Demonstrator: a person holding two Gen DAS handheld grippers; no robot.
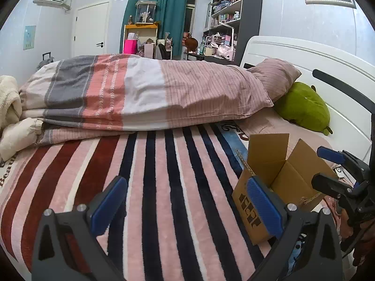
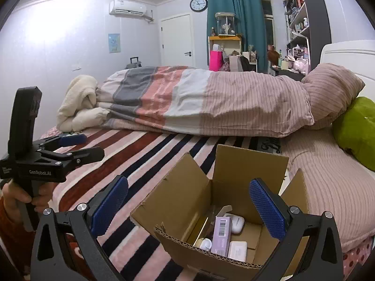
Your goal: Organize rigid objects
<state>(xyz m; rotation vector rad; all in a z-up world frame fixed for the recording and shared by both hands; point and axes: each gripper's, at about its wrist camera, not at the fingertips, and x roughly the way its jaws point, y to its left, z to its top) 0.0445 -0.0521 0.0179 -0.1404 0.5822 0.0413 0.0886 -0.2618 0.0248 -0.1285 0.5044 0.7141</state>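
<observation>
Hovering over packed cardboard box, right gripper fingers apart.

Striped bed, teal curtain, white door

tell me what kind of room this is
A bedroom, very likely lived in: a bed with a folded duvet and pillow against a white headboard, plus a cluttered bookshelf. An open cardboard box of small items sits on the bed.
</observation>
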